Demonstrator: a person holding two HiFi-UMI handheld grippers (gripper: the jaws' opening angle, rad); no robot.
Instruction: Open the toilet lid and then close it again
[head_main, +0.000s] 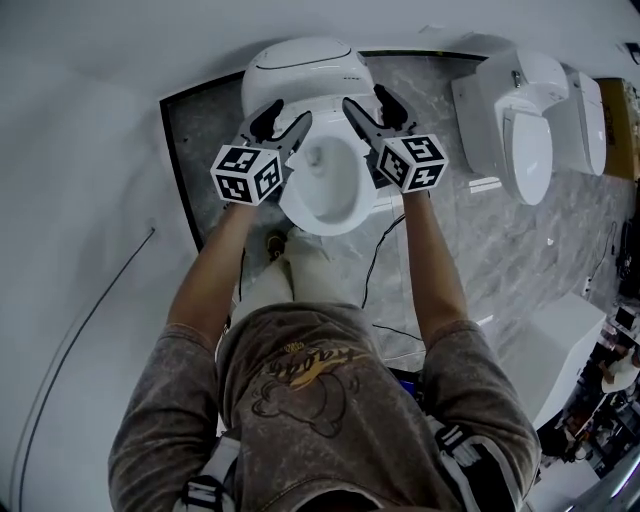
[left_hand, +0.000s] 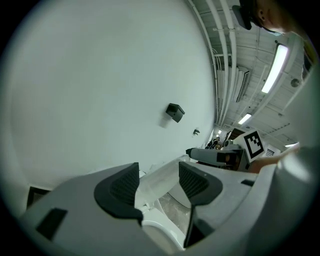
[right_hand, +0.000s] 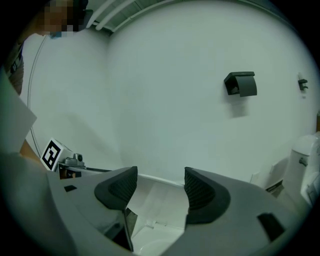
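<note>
Toilet lid (head_main: 300, 75) stands raised behind open bowl (head_main: 340, 226).

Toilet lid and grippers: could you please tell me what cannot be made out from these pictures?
- Left gripper: its view shows the toilet lid's rim between parted jaws; whether the pads touch it is unclear.
- Toilet base: head view, hidden under the bowl and the person's leg.
- Clutter, head view's lower right corner: too small and dark to name.
- Right gripper view, top left: mosaic patch.
</note>
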